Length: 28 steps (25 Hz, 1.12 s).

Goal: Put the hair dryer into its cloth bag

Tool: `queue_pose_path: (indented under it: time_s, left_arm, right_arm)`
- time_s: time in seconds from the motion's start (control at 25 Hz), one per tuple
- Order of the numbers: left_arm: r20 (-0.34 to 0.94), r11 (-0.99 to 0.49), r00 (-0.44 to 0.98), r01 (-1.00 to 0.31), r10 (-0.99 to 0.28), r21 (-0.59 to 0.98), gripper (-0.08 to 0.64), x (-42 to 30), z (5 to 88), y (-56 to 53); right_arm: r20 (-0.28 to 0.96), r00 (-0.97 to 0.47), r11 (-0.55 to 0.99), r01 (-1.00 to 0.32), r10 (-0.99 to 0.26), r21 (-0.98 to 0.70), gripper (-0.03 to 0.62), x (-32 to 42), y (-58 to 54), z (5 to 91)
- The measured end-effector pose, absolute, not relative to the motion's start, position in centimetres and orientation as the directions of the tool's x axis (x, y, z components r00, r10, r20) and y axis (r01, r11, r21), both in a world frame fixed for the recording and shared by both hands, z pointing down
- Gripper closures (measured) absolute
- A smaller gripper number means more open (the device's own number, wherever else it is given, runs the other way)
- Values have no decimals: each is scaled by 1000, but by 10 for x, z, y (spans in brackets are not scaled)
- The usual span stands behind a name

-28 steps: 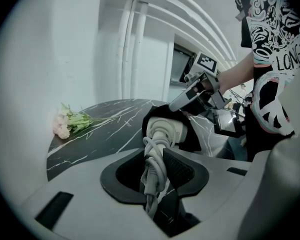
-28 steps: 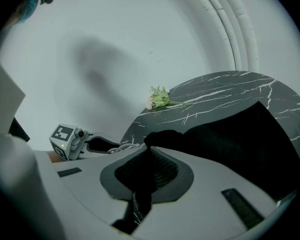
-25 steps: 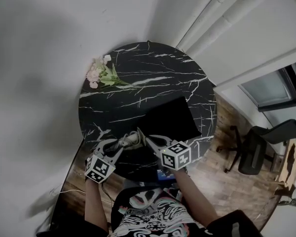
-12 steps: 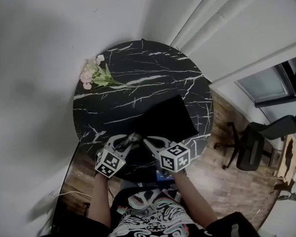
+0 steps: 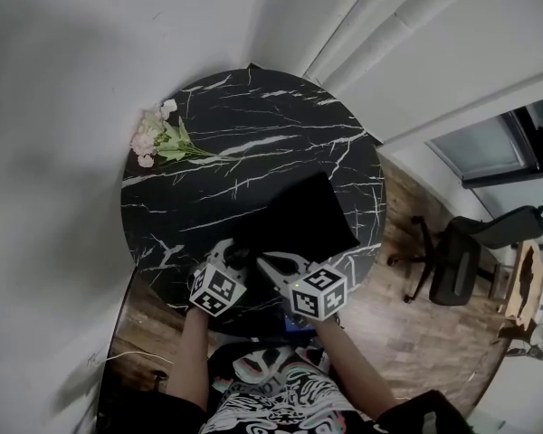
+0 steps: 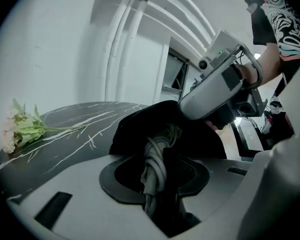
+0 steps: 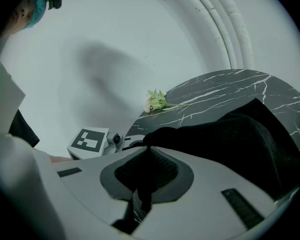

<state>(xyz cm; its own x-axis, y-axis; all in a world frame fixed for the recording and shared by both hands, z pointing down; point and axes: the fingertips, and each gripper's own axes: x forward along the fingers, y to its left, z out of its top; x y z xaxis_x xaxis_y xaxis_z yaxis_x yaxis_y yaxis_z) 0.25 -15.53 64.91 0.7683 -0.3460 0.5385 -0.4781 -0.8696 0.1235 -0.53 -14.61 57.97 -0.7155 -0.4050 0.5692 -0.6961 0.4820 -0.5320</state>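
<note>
Peering along the left gripper's [image 5: 238,257] fingers, I make out only the coiled grey cord of the hair dryer [image 6: 154,159], clamped between them at the mouth of the black cloth bag [image 5: 299,220]. Its body is lost in dark cloth. The right gripper's [image 5: 264,260] fingers pinch the bag's near edge shut. Flowers [image 5: 158,138] lie far left on the worktop [image 5: 253,125].

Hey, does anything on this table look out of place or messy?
Only the pink flowers stand out: they lie loose on the marble table near its far left rim, with no vase. Otherwise nothing odd: the left gripper holds a coiled cord in its jaws at the mouth of the cloth bag.
</note>
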Motion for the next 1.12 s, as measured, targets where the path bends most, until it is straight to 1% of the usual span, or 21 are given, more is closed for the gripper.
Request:
queue_pose_path:
  time_s: [0.36, 0.64, 0.72, 0.76, 0.8, 0.84, 0.92, 0.96, 1.08, 1.12]
  left_arm:
    - [551, -907, 775, -415, -311, 72, 431, 50, 647, -176]
    - [554, -905, 778, -415, -297, 98, 418, 63, 653, -179]
    - [549, -905, 783, -411, -291, 106, 383, 62, 653, -175]
    - [545, -907, 785, -409, -293, 103, 312, 61, 651, -173]
    - [543, -907, 784, -411, -300, 94, 264, 58, 649, -169]
    - [546, -904, 778, -419, -311, 82, 243, 52, 648, -166]
    - [555, -890, 758, -450, -343, 65, 229, 34, 648, -159]
    - [553, -878, 750, -475, -364, 66, 229, 23, 647, -156]
    - [503, -801, 736, -583, -452, 134, 230, -16, 635, -149]
    - [484, -764, 724, -625, -491, 160, 232, -32, 629, -149]
  right_arm:
    - [562, -719, 463, -695, -410, -551, 566, 3, -146, 577]
    - [576, -694, 431, -720, -432, -544, 566, 18, -147, 580]
    - [591, -671, 429, -741, -449, -516, 565, 19, -147, 581]
    - [598, -658, 433, -752, -457, -497, 565, 19, -147, 581]
    - [603, -650, 441, -759, -463, -480, 565, 18, -145, 580]
    - [604, -648, 451, -760, -464, -469, 565, 16, -143, 579]
    - [594, -664, 471, -745, -455, -472, 560, 9, -135, 576]
    - [585, -679, 481, -731, -442, -485, 547, 4, -128, 574]
    - [566, -726, 521, -681, -391, -515, 461, -10, -102, 566]
    - [567, -728, 537, -677, -386, -503, 456, -11, -93, 563]
